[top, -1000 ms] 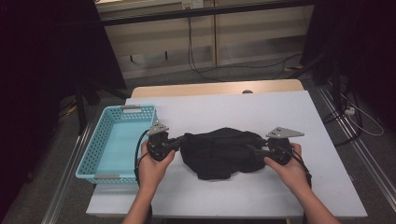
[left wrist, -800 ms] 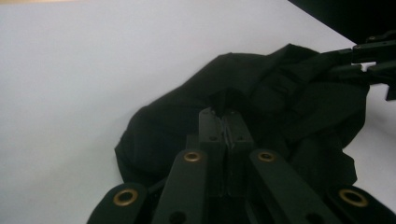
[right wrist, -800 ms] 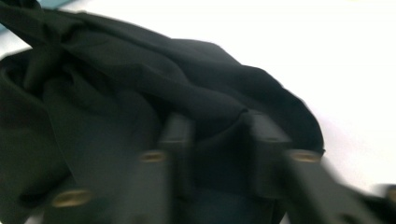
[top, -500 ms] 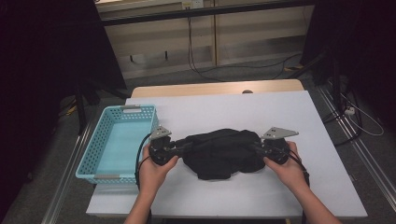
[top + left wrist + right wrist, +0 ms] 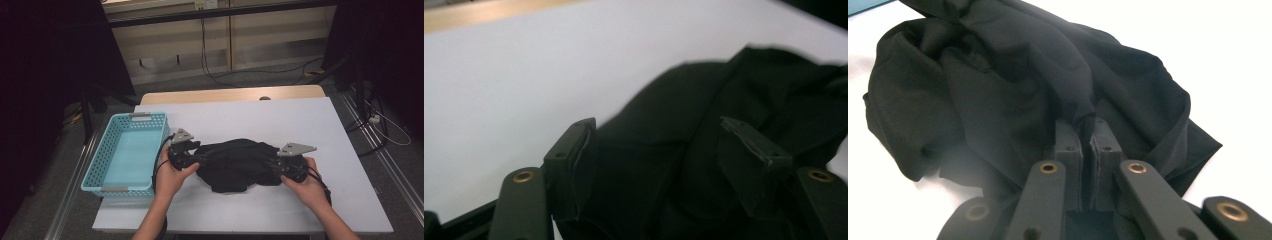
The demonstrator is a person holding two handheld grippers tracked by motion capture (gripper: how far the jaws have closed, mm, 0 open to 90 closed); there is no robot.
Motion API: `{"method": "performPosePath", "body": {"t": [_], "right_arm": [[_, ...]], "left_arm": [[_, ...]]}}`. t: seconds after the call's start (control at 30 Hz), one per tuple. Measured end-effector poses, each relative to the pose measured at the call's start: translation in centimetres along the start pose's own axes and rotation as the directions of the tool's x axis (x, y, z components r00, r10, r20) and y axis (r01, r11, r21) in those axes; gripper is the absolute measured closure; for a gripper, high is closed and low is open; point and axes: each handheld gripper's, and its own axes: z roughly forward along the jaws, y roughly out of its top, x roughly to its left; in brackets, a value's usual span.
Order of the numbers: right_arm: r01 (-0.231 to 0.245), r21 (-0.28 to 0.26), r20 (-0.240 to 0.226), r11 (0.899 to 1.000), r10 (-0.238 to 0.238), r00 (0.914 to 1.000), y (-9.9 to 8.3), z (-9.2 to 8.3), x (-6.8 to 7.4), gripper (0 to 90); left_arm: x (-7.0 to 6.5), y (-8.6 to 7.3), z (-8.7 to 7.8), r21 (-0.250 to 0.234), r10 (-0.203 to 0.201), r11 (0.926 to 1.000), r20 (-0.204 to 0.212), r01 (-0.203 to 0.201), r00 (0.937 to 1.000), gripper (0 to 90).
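Right tool (image 5: 1087,135) pinches the black cloth (image 5: 1013,95); left tool (image 5: 664,150), just spreading, straddles it.

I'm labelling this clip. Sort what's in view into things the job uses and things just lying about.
In use:
- black garment, bunched on the white table
- right gripper, shut on a fold of it
- left gripper, jaws just opened, cloth lying between them
- blue basket, probably

Lying about:
- cables on the floor

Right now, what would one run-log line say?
left gripper: just opened, astride black cloth | right gripper: shut on cloth | basket: empty
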Motion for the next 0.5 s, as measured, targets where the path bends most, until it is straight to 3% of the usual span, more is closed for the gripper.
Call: {"method": "performPosePath", "body": {"t": [0.03,0.1,0.23,0.37,0.43,0.5], "right_arm": [[0.002,-0.001,0.001,1.0,-0.002,1.0,0.0,-0.1,0.0,85.9],[0.0,-0.002,0.001,1.0,0.0,1.0,-0.1,-0.2,0.0,85.9],[-0.007,0.003,0.001,1.0,0.007,1.0,-0.4,-0.3,0.0,85.9],[-0.005,0.005,-0.004,1.0,0.005,1.0,-0.4,-0.2,0.0,86.0],[-0.002,0.006,-0.005,1.0,0.002,1.0,-0.4,-0.2,0.0,86.1],[-0.002,0.005,-0.002,1.0,0.002,1.0,-0.4,-0.3,-0.1,86.0]], "left_arm": [[-0.1,-0.2,0.5,0.015,-0.008,0.9999,0.007,0.008,0.9999,33.9],[0.0,-0.6,1.2,0.045,0.014,0.9989,-0.002,-0.014,0.9999,36.6],[-0.1,-1.0,2.2,0.058,0.044,0.9974,-0.028,-0.042,0.9986,48.3],[-0.3,-0.8,2.3,0.071,0.064,0.9956,-0.029,-0.062,0.9975,70.7],[-0.1,-0.6,1.9,0.055,0.036,0.9979,-0.032,-0.034,0.9988,83.1],[0.3,-0.4,1.2,0.026,0.004,0.9996,-0.031,-0.003,0.9995,88.7]]}}
